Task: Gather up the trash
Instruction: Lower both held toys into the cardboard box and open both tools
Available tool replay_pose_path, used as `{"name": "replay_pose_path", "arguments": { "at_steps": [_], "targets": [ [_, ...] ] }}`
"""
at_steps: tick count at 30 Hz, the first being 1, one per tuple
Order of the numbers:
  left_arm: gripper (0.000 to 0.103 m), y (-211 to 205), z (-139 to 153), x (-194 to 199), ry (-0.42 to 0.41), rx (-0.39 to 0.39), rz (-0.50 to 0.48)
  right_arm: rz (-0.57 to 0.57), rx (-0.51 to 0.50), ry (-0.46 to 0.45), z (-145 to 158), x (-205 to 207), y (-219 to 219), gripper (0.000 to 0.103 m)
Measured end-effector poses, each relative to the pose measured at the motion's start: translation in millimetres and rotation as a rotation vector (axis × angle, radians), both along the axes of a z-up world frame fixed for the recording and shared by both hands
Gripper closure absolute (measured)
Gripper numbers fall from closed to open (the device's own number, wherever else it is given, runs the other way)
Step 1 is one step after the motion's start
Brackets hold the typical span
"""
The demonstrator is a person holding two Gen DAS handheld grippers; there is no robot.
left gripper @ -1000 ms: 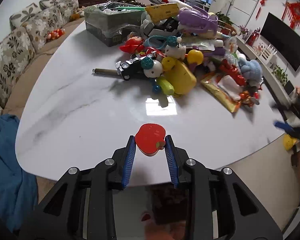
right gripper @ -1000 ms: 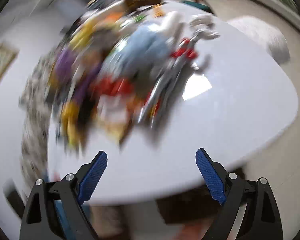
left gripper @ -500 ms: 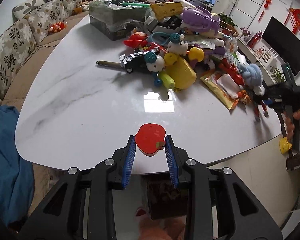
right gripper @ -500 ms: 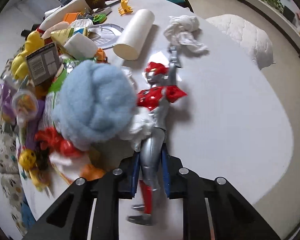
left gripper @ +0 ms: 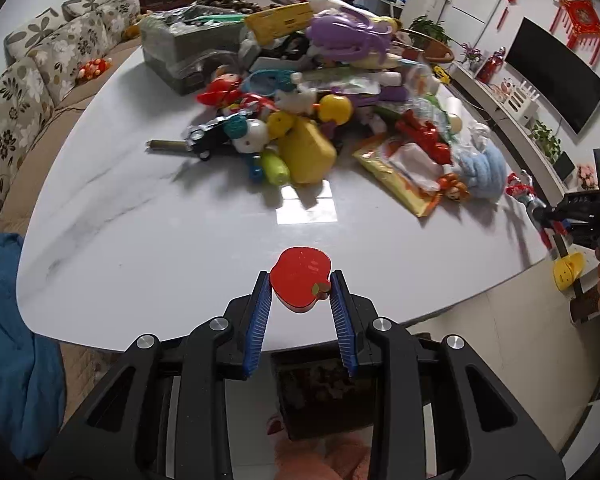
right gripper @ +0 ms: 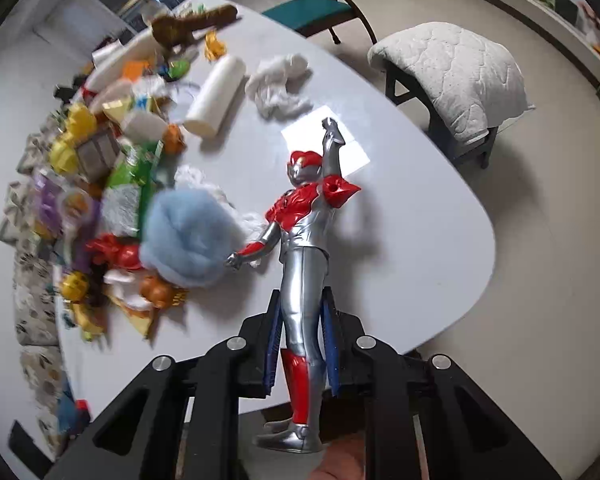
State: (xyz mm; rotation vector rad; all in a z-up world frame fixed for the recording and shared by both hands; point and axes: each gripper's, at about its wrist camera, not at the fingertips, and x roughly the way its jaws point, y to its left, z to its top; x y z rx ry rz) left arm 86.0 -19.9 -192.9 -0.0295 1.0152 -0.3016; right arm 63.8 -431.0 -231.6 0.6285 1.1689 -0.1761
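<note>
A flat red apple-shaped piece [left gripper: 298, 280] is held between the blue pads of my left gripper [left gripper: 300, 280], just above the near edge of the white marble table [left gripper: 140, 216]. My right gripper [right gripper: 302, 296] is shut on the legs of a red and silver action figure [right gripper: 304, 236], which hangs over the table with one arm raised. The left wrist view shows that gripper [left gripper: 580, 216] at the far right with the figure [left gripper: 520, 194], a hand below it. A snack wrapper [left gripper: 396, 176] and crumpled white tissue [right gripper: 278, 88] lie by the toy pile.
A big heap of toys [left gripper: 300, 128] covers the table's far half, with a blue fluffy ball [right gripper: 188, 240] and a white paper roll [right gripper: 216, 96] at its edge. A flowered sofa [left gripper: 16, 104] and blue cloth [left gripper: 8, 340] stand on one side, a padded bench [right gripper: 460, 72] on the other.
My right gripper swung over the pile, closed on the figure's legs and lifted it off the table. The left gripper kept the red apple piece and shifted slightly.
</note>
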Motion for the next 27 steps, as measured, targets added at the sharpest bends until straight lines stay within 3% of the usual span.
{"name": "replay_pose_path", "arguments": {
  "at_steps": [6,11,15,17,22,27],
  "targets": [
    [0.073,-15.7,5.6,-14.0,0.008,-0.032,-0.044,0.055,0.096,-0.062,22.1,-17.1,2.6,0.085],
    [0.073,-24.4,8.5,-28.5,0.051,-0.119,-0.081,0.108,0.148,-0.093,35.1,-47.2,6.8,0.085],
    [0.073,-31.7,9.6,-52.0,0.079,-0.145,-0.131,0.204,0.196,-0.094,46.1,-82.0,19.1,0.085],
    [0.073,-38.6,4.3,-68.3,0.099,-0.119,-0.169,0.258,0.206,-0.054,42.7,-103.9,30.9,0.085],
    [0.073,-54.5,-34.7,-102.1,0.213,-0.079,-0.233,0.290,0.189,0.106,-0.9,-151.2,52.1,0.085],
    [0.073,-73.2,-121.4,-112.8,0.346,-0.041,-0.248,0.272,0.250,0.224,-87.3,-159.1,63.2,0.085]
  ]
}}
